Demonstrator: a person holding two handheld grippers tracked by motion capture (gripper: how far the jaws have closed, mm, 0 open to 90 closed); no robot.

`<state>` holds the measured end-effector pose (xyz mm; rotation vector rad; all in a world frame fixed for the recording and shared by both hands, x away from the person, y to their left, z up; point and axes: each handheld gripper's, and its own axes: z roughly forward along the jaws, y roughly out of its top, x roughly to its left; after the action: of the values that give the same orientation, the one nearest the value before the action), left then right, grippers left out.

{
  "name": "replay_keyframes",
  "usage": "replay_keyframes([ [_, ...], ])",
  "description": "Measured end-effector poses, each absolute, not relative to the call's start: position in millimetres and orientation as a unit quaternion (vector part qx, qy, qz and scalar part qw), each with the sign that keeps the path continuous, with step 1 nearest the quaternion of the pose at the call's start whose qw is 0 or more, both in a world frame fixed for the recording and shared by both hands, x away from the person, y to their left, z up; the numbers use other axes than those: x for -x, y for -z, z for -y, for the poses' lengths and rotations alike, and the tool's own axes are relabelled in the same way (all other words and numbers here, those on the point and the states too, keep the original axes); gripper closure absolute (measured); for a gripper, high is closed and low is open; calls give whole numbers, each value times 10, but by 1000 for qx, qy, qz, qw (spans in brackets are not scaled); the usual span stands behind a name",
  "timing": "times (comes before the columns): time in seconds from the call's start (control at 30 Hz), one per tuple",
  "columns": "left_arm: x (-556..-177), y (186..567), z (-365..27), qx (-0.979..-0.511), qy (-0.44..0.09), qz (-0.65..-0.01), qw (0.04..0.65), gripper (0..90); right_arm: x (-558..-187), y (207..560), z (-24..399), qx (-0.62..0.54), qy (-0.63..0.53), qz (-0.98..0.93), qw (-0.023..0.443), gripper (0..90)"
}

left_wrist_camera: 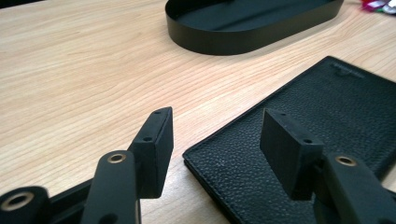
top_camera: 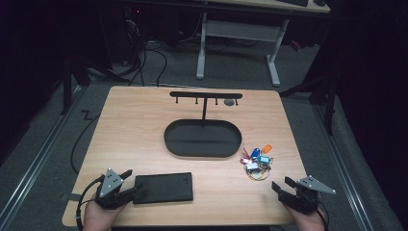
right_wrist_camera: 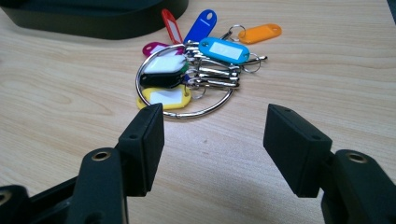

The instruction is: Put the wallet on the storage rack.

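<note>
left gripper: held low at the near left corner of the table, jaws spread wide with nothing between them; in the left gripper view one pad above bare wood, the other above the wallet's corner, contact not clear.
wallet: black, grained leather, lying flat near the table's front edge, just right of the left gripper; near corner between the spread jaws in the left gripper view.
right gripper: held low at the near right corner, jaws wide apart and empty, pointing toward the keys; in the right gripper view bare wood between the pads.
key bunch: big metal ring with coloured tags, flat on the table right of the tray, near but apart from the right gripper; seen close in the right gripper view, just ahead of the jaws.
tray: black oval, mid-table, with a hook stand rising from its back.
</note>
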<state>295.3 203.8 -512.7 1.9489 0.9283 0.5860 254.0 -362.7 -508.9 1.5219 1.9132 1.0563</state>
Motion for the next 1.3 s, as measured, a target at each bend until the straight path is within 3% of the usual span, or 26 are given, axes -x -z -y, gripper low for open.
replay_keyframes([
  [0.4,-2932,5157,-1962,-803,-246,-345,419,445,-2573,5132,3657,-556,-381,-698,241,392],
  [0.73,-2910,5127,-2047,-801,-242,-343,426,790,-2606,5153,3598,-552,-374,-708,234,400],
  [0.83,-2833,5109,-1883,-824,-224,-296,428,871,-2607,5151,3596,-553,-376,-706,233,402],
  [1.07,-2681,5098,-1494,-853,-184,-233,430,881,-2616,5156,3594,-550,-376,-709,232,403],
  [1.3,-2563,5203,-1107,-887,-149,-185,396,874,-2619,5161,3599,-551,-378,-709,228,405],
])
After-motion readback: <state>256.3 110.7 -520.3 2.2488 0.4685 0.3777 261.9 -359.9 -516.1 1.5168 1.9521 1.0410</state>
